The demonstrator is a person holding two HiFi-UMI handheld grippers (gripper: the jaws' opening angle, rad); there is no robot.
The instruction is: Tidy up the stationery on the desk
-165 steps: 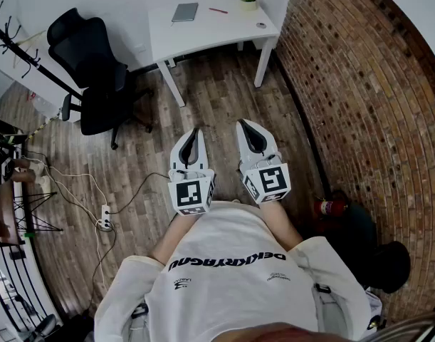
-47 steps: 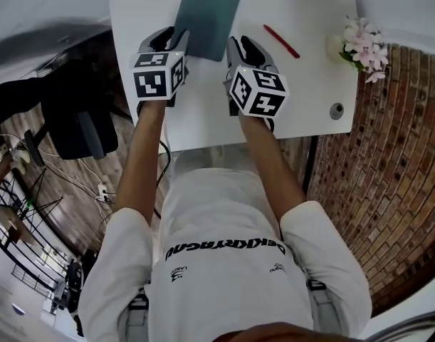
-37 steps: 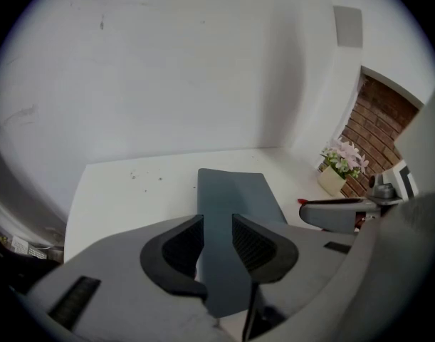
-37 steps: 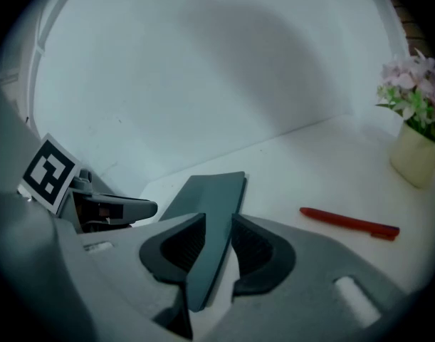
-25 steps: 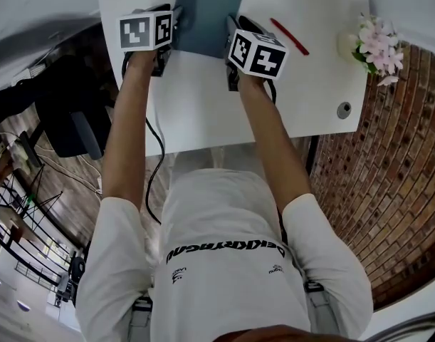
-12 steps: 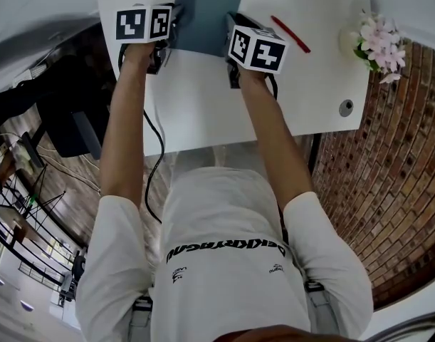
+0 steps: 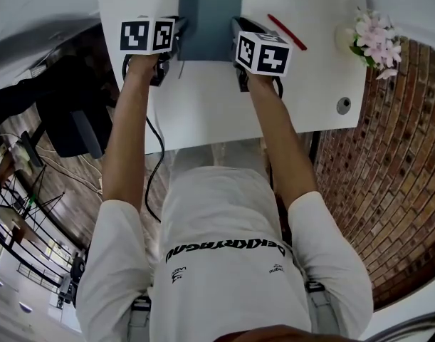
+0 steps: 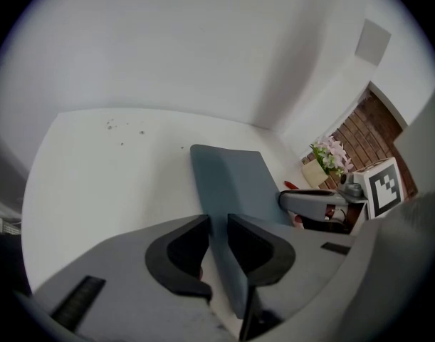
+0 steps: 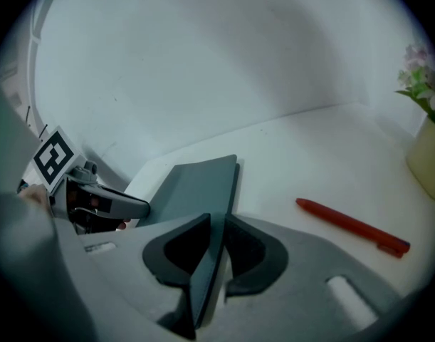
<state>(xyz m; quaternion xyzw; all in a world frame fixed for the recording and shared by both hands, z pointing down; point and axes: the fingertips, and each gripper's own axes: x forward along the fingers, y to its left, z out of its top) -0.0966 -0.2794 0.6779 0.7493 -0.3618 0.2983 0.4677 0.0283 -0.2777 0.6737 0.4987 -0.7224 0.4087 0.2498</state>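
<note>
In the head view the notebook (image 7: 210,20) lies on the far part of the desk (image 7: 203,112), its long axis running near to far. The left gripper (image 7: 177,28) is at its left edge and the right gripper (image 7: 236,27) at its right edge, both equally close. A red pen (image 7: 287,32) lies further right.

In the left gripper view the jaws have just been closing and clamp the notebook's edge.

In the right gripper view the jaws, also just closing, pinch the opposite edge, so the next move probably needs both hands together
</note>
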